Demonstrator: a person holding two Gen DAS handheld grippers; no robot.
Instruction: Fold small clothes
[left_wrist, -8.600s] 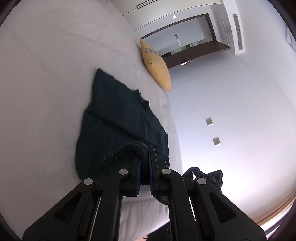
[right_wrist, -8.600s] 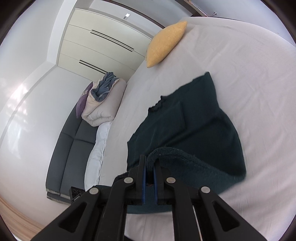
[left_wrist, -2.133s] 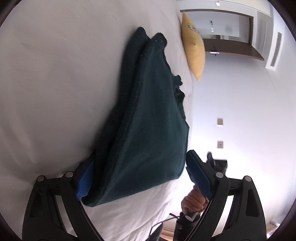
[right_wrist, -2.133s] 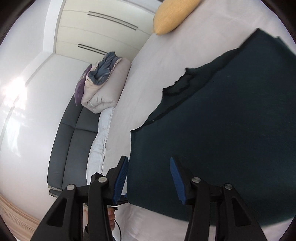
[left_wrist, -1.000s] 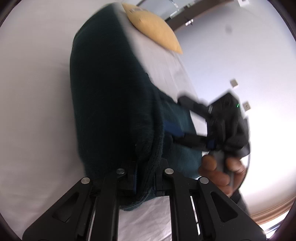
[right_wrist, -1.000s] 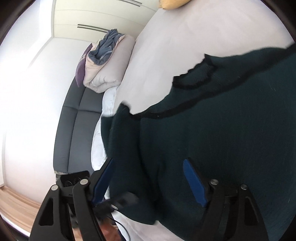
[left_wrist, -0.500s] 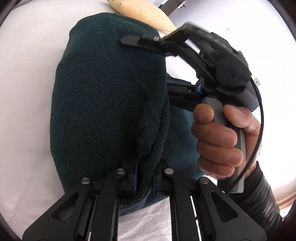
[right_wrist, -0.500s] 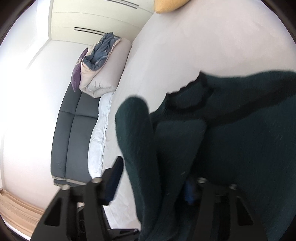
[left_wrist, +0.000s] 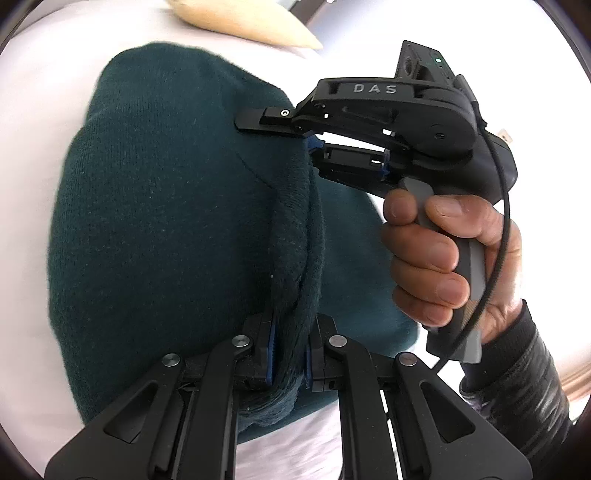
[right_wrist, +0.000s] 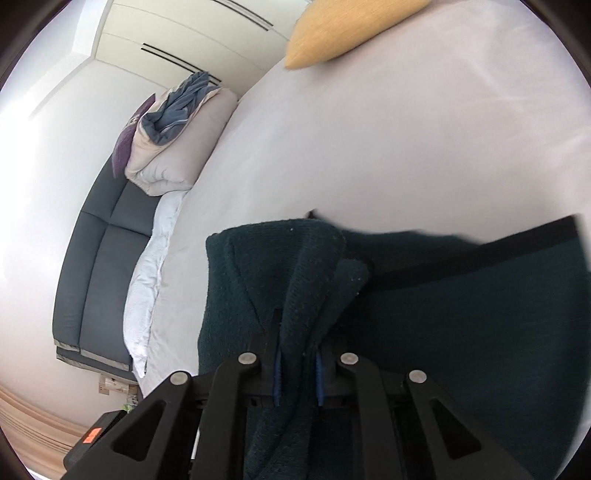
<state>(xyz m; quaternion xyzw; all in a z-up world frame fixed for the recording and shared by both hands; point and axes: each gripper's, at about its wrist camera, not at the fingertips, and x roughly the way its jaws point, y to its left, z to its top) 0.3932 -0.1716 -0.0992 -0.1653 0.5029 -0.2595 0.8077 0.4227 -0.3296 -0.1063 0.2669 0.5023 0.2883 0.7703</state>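
The left gripper (left_wrist: 290, 345) is clamped on a thick bunched fold of the sweater (left_wrist: 166, 229), a dark teal knit with a fine ribbed weave and a fuzzy, rolled edge that runs straight away from its blue pads. The sweater mounds up in a rounded hump to the left of those pads and lies on the bed (left_wrist: 33, 92), a smooth white sheet. Ahead and to the right, the right gripper (left_wrist: 314, 142) bites the same rolled edge from the side; its body is matte black moulded plastic with raised letters, held by a hand (left_wrist: 443, 254) in a glossy dark sleeve (left_wrist: 524, 373), a thin black cable looping past the wrist.

In the right wrist view the right gripper (right_wrist: 298, 373) has just been closing, and its pads now pinch a gathered ridge of sweater (right_wrist: 295, 280) that stands up between them; a flat dark band of trim crosses the cloth to its right. Far ahead lies a plump yellow pillow (right_wrist: 332, 33). Off to the left, beyond the bed's edge, stands a grey sofa (right_wrist: 103, 254) with a puffy folded duvet (right_wrist: 177, 147) piled on it.
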